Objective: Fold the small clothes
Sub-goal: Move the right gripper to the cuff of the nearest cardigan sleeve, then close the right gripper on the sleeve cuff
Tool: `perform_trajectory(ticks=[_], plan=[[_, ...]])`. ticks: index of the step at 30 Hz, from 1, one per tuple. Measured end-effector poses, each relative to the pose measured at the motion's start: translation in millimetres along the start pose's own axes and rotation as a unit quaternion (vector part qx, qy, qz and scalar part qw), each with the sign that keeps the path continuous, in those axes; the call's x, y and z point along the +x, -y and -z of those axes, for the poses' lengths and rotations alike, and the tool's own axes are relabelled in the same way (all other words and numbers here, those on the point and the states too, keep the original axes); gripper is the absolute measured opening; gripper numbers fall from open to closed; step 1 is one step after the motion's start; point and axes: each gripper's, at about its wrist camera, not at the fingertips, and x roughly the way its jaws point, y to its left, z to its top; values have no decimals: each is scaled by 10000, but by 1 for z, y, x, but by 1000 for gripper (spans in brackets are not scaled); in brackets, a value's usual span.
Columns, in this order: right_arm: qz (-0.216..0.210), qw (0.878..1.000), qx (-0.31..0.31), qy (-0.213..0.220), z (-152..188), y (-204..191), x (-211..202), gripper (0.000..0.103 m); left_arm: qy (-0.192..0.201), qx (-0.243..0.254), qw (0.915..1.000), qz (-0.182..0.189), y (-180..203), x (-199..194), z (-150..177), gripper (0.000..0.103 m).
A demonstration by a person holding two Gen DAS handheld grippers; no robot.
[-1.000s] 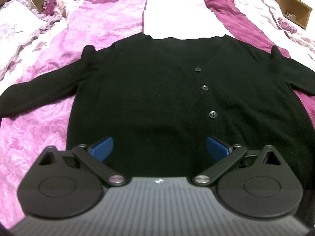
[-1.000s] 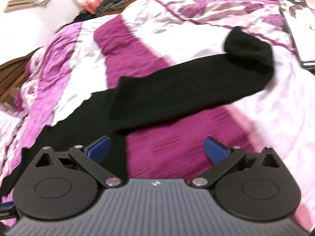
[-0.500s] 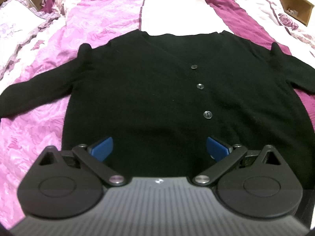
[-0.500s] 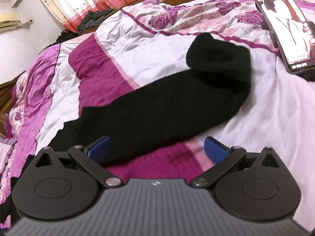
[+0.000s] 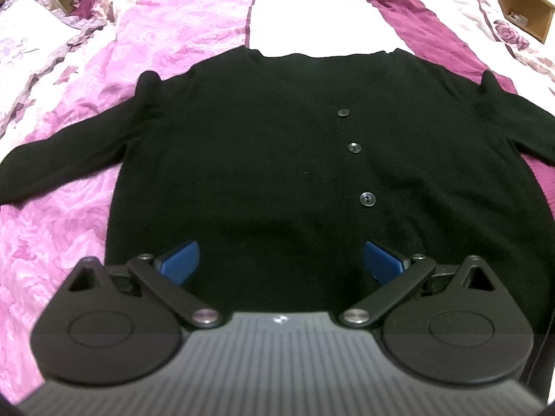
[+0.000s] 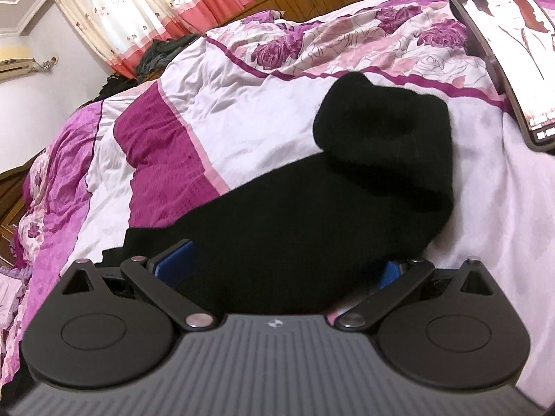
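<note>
Both hand-held grippers, left and right, gape wide over the cardigan.

I count 1 black cardigan with 3 buttons showing, 2 sleeves, 1 bedspread, 1 phone, 1 curtain, and my 2 hand-held grippers, each with 2 blue pads.
</note>
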Motion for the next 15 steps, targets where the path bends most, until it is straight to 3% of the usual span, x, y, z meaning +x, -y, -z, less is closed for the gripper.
perform_trajectory(ticks=[5, 10, 12, 15], plan=[[36, 10000, 43, 29, -9, 2, 6, 103, -3, -43, 10000, -14, -2, 1, 0, 103], [26, 9987, 466, 188, -20, 8, 8, 103, 50, -8, 10000, -69, -5, -1, 2, 103], [47, 9979, 588, 281, -23, 10, 7, 97, 65, -37, 10000, -59, -7, -2, 3, 103], [67, 9974, 617, 366, -26, 12, 2, 71, 78, -83, 9999, -48, -11, -3, 2, 103]])
